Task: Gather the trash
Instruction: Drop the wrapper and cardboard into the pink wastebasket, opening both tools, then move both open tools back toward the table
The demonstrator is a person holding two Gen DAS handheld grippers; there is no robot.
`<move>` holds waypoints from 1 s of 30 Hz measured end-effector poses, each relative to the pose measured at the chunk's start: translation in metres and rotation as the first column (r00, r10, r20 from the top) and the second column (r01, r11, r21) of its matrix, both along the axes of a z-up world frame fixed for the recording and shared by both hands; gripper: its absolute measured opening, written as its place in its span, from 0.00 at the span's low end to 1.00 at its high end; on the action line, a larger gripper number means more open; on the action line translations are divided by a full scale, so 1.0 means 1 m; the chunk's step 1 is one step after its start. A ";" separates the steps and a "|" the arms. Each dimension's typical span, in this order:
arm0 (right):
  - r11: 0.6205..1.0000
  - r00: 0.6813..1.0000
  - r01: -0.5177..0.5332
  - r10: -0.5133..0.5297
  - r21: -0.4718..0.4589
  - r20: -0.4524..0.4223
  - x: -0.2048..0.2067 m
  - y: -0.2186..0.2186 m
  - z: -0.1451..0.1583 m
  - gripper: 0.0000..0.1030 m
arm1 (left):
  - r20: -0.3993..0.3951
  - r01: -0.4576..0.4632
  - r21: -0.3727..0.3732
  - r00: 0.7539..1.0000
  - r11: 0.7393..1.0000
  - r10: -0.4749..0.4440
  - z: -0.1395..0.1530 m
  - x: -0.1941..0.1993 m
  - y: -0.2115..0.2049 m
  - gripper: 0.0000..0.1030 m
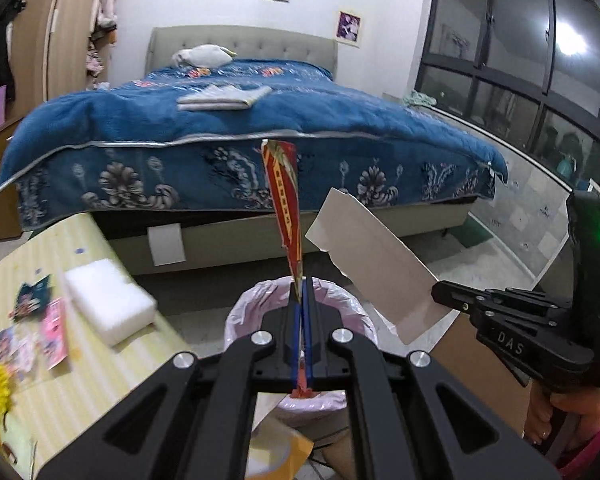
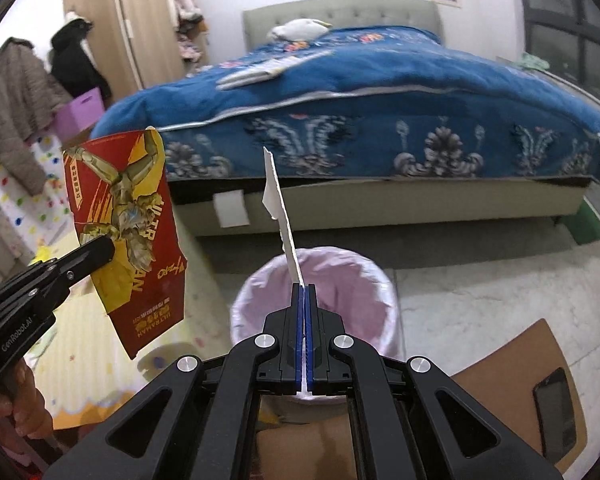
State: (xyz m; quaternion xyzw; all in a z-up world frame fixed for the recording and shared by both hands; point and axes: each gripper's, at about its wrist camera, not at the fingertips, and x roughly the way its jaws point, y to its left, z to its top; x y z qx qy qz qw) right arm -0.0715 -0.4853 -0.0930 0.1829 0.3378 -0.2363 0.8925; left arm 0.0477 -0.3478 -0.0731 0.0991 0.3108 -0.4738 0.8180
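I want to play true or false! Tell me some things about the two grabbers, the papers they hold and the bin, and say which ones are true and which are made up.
1. The left gripper is shut on a red wrapper. True.
2. The right gripper is open and holds nothing. False: it is shut on a white card.
3. The trash bin has a pink bag in it. True.
4. The red wrapper already lies inside the bin. False: the left gripper holds it up in the air.
5. A white foam block sits on the yellow mat. True.
6. The bed has a green blanket. False: the blanket is blue.
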 end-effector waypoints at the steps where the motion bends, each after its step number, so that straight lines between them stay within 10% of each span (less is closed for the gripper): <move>1: 1.000 1.000 0.013 -0.013 0.002 -0.009 0.002 -0.006 -0.004 0.00 | -0.003 0.007 0.008 1.000 1.000 -0.007 -0.004 0.003 -0.009 0.00; 12: 0.997 0.994 0.065 -0.062 0.031 -0.086 0.026 -0.044 -0.042 0.01 | -0.059 0.046 0.077 0.997 0.996 -0.042 -0.034 0.031 -0.078 0.02; 17: 0.994 0.993 0.071 -0.064 0.077 -0.095 0.030 -0.056 -0.057 0.11 | -0.056 -0.004 0.085 0.998 0.996 0.009 -0.035 0.040 -0.079 0.54; 30: 0.996 0.999 -0.016 0.019 0.088 -0.031 0.005 -0.011 -0.025 0.22 | -0.018 -0.136 0.126 0.990 0.983 0.139 -0.016 0.018 0.020 0.57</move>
